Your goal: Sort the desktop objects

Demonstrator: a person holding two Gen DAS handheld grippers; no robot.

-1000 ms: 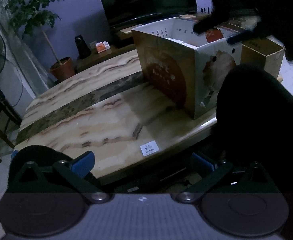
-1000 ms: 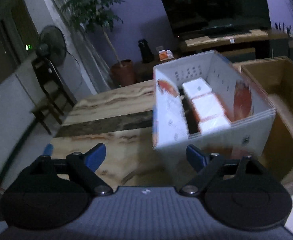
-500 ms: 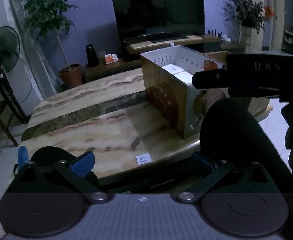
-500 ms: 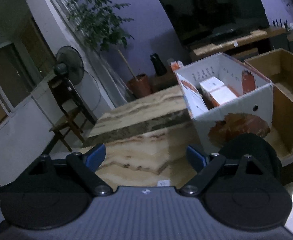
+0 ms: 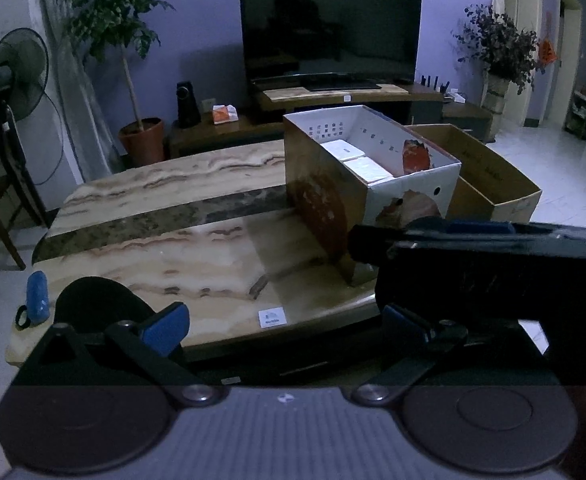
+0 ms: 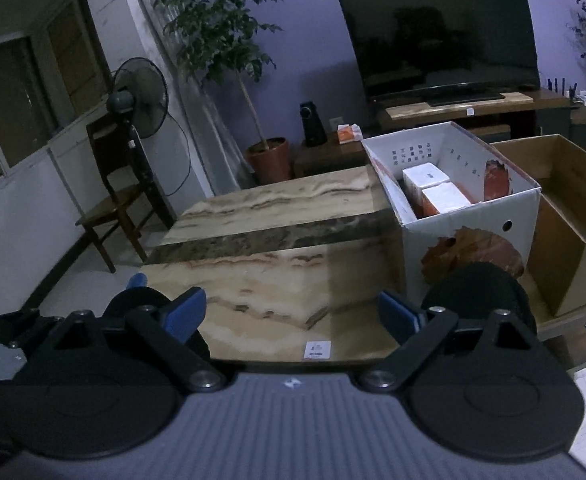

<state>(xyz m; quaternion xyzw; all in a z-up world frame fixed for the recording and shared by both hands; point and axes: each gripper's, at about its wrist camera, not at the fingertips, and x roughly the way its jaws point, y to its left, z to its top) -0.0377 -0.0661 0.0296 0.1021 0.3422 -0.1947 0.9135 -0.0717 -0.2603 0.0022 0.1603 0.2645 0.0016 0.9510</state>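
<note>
A white carton (image 5: 409, 192) with orange prints stands on the marble table (image 5: 197, 256) at the right, and white packets (image 5: 367, 169) lie inside it. The right wrist view shows the same carton (image 6: 469, 220) and packets (image 6: 429, 178). A small blue object (image 5: 37, 296) lies at the table's near left corner. My left gripper (image 5: 283, 326) hangs open over the table's front edge with nothing in it. My right gripper (image 6: 293, 314) has its jaws opening, with nothing between them. Its dark body (image 5: 485, 248) crosses the right side of the left wrist view.
An open brown cardboard box (image 6: 573, 208) stands right of the carton. A white label (image 6: 317, 350) sticks near the table's front edge. Black rounded shapes (image 6: 477, 292) (image 5: 93, 300) rise at that edge. A TV (image 5: 329, 28), a potted plant (image 5: 137, 136), a fan and a chair stand beyond.
Both grippers have drawn back from the carton and risen, so more of the table and room shows. The right gripper's body has sunk to the lower right of the left wrist view.
</note>
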